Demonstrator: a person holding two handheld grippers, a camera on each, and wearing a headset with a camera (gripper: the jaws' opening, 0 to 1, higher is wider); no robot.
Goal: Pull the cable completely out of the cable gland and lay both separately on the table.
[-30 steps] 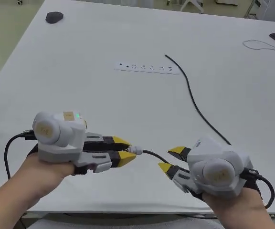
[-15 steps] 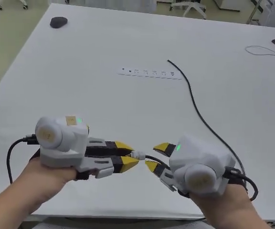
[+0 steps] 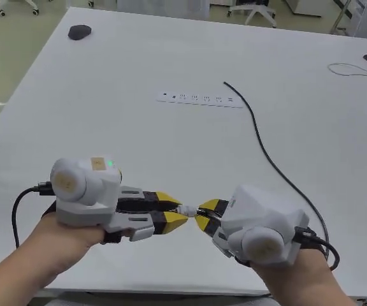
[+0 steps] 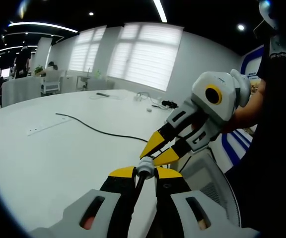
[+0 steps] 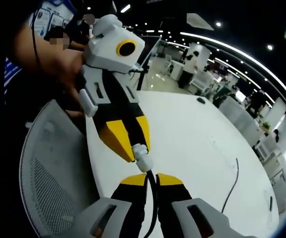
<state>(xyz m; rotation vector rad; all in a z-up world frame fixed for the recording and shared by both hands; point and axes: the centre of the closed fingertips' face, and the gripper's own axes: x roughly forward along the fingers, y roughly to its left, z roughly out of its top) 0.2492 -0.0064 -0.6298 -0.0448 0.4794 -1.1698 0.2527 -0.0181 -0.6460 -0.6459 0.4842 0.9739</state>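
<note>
A small white cable gland [image 3: 185, 209] sits on the end of a long black cable [image 3: 266, 156] just above the table's near edge. My left gripper [image 3: 178, 211] is shut on the gland, which shows between its yellow tips in the left gripper view as the gland [image 4: 144, 166]. My right gripper [image 3: 202, 213] faces it tip to tip and is shut on the cable right behind the gland. In the right gripper view the cable [image 5: 153, 193] runs down between my right gripper's [image 5: 152, 179] jaws, with the gland [image 5: 140, 153] just beyond them.
The white table [image 3: 139, 146] carries a white power strip [image 3: 199, 99] at mid-depth, a dark mouse [image 3: 79, 32] at the far left and a thin pale wire [image 3: 352, 67] at the far right. A mesh chair [image 5: 48, 188] stands below the near edge.
My right gripper has moved left up to the left gripper's tips and shut on the cable. The left gripper has kept hold of the gland.
</note>
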